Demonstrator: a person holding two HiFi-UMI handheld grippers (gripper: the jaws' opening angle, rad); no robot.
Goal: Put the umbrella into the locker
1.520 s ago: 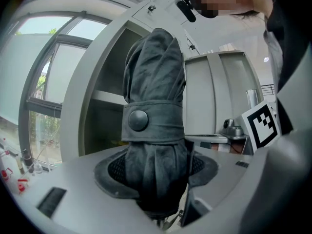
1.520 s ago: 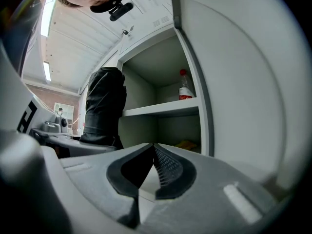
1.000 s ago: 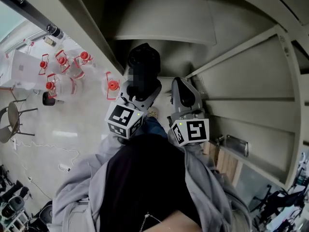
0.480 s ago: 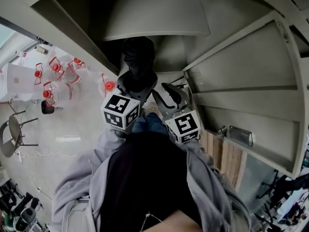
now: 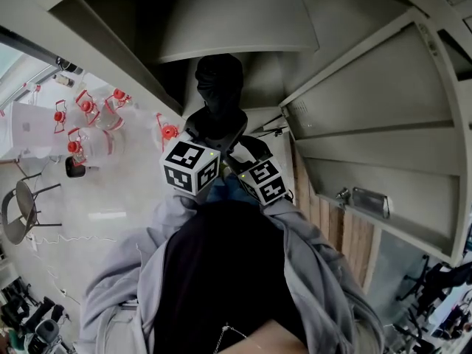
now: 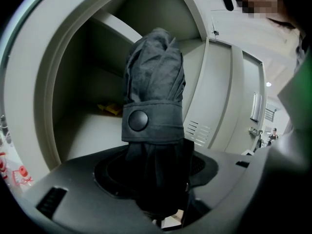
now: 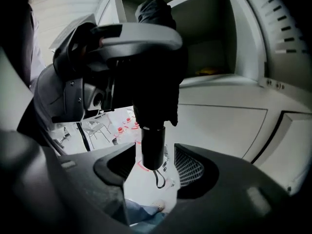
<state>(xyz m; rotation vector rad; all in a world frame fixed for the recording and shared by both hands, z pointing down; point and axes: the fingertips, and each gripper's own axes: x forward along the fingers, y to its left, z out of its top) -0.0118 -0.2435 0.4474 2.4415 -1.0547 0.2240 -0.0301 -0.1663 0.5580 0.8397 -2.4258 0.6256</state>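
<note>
A folded black umbrella with a snap strap points up towards the open locker compartment. My left gripper is shut on its lower fabric part. The umbrella's black handle hangs down between the jaws of my right gripper. Those jaws are opening, and their pads stand apart from the handle. In the head view the right gripper sits just right of and below the left one. The left gripper's body fills the upper left of the right gripper view.
The locker's grey door stands swung open on the right, with more doors below it. A small yellow thing lies on the compartment's floor. Red-capped clear bottles and a chair stand on the floor at left.
My right gripper has dropped from beside the locker door to under the umbrella, close to the left gripper, and its jaws have opened. The left gripper and umbrella have hardly moved.
</note>
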